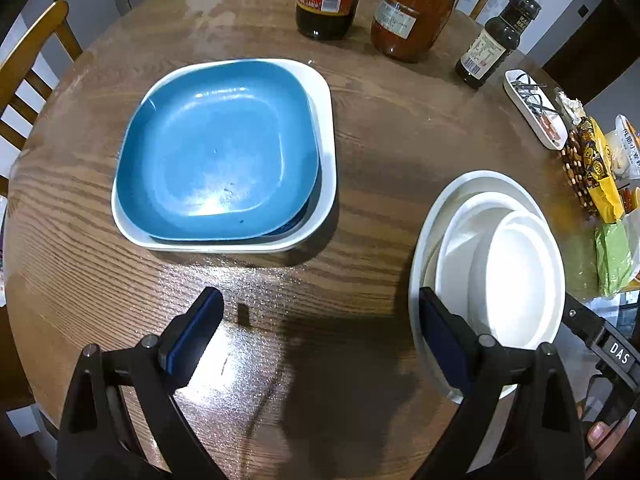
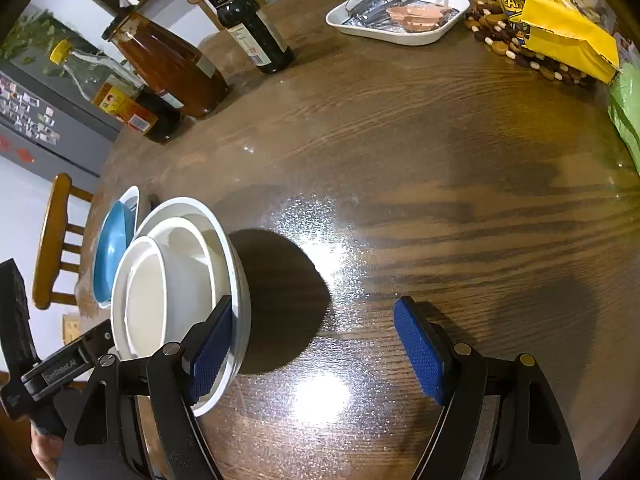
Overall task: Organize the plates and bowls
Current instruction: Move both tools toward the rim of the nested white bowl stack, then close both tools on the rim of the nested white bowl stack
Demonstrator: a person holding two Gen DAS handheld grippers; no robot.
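While both grippers gape, nested white bowls (image 1: 500, 280) sit between.

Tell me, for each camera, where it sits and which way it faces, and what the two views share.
Left wrist: on the left tool, tilted steeply down at the table and the blue plate; its open fingers and a fingertip show.
Right wrist: on the right tool, angled down over bare wood toward the sauce bottles; open fingers and part of a hand show.
Shared: the nested white bowls, blue plate, bottles, white tray.
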